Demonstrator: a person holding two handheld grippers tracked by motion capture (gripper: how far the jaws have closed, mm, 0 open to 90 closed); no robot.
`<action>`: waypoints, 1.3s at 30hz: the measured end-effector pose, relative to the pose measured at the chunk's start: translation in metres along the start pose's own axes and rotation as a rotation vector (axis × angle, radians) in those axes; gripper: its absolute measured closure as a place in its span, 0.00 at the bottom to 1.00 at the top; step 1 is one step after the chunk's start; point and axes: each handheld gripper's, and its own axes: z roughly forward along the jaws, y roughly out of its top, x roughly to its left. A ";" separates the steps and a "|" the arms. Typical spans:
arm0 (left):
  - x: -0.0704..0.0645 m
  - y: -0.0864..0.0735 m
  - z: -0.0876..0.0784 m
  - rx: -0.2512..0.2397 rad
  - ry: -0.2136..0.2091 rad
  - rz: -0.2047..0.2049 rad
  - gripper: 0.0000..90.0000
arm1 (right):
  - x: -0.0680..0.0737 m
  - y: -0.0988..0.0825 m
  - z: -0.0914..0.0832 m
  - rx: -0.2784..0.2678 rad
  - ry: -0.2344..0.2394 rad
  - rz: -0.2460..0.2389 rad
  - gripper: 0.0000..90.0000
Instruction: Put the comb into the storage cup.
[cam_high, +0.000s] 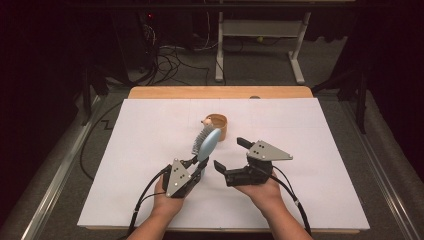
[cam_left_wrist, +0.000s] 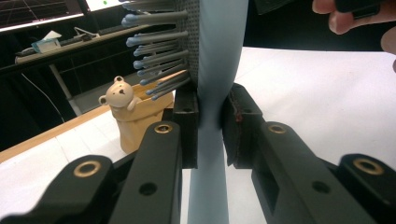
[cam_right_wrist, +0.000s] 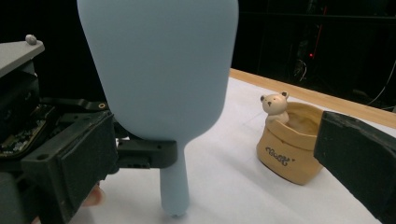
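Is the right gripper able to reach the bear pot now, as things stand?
Probably yes. The right gripper is open and holds nothing, and bare table lies between it and the bear pot. The brush, held by the left gripper, stands beside that path.

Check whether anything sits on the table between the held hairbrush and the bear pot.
Nothing visible does. The left tool grips the hairbrush by its neck, and only bare white table lies between it and the bear pot. The right tool stands open off to the side.
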 end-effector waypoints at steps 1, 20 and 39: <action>-0.001 0.000 0.001 -0.001 0.001 -0.004 0.86 | 0.001 0.001 0.001 -0.002 0.003 0.002 0.00; -0.012 -0.001 0.008 0.014 -0.010 0.024 0.86 | 0.009 0.010 0.010 -0.033 0.023 0.014 0.00; -0.016 -0.001 0.008 0.008 -0.007 0.029 0.86 | 0.012 0.017 0.017 -0.049 0.032 0.043 0.07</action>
